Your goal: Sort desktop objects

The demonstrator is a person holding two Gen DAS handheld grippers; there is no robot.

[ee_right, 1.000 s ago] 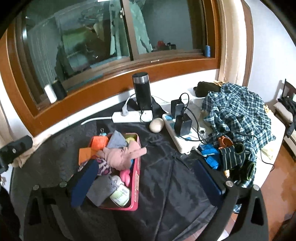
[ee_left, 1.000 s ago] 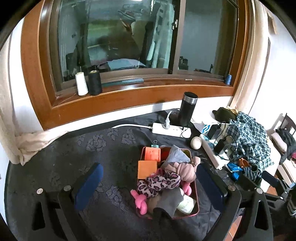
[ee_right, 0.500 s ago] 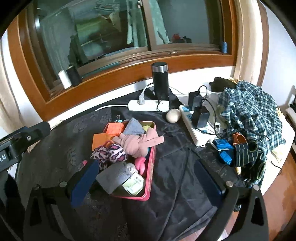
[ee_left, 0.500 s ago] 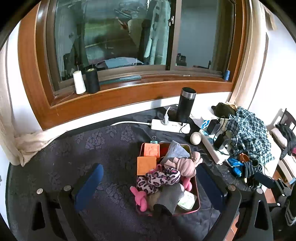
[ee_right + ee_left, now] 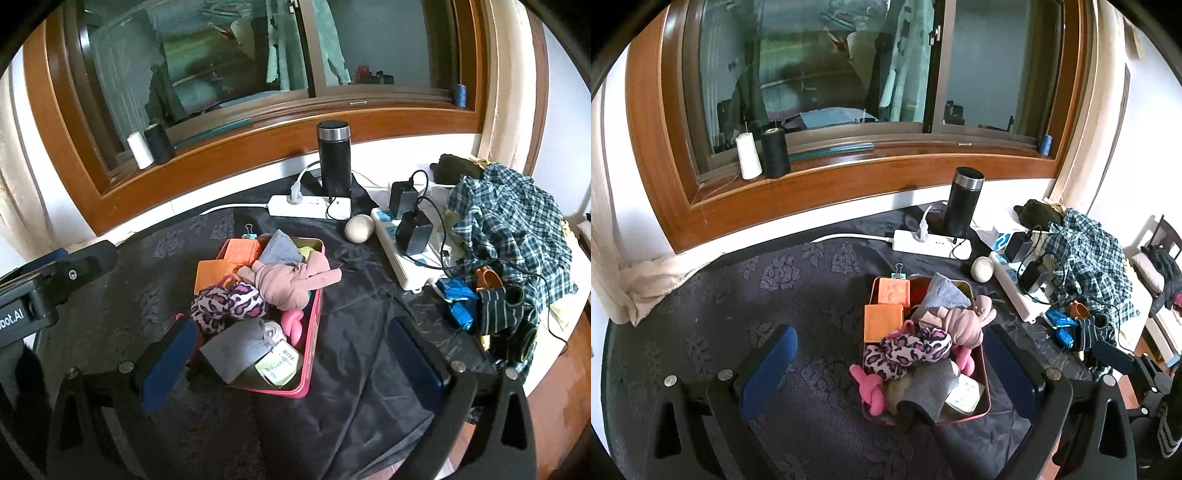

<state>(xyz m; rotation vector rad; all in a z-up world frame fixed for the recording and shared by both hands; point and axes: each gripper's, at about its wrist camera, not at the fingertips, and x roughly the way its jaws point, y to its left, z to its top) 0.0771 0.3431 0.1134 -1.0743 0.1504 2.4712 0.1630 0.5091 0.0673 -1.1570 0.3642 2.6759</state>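
A pink tray (image 5: 983,373) (image 5: 314,332) sits on the dark tablecloth, heaped with small things: two orange blocks (image 5: 883,323), a leopard scrunchie (image 5: 908,350) (image 5: 229,301), a pink cloth bundle (image 5: 291,280), grey cloths (image 5: 236,349) and a pink knotted toy (image 5: 870,387). My left gripper (image 5: 890,365) is open and empty, above and in front of the tray. My right gripper (image 5: 291,354) is open and empty, near the tray's right side. The left gripper's body (image 5: 55,280) shows at the left of the right wrist view.
A black flask (image 5: 962,201) and a white power strip (image 5: 931,245) stand behind the tray. A wooden egg (image 5: 359,229), a second power strip with chargers (image 5: 410,254), a plaid shirt (image 5: 509,221) and cluttered small items lie at the right. Thread spools (image 5: 762,155) stand on the windowsill.
Both grippers have pulled back and risen from the tray, so it looks smaller and farther. The right view has swung left, bringing the tray toward centre. Jaws stay open.
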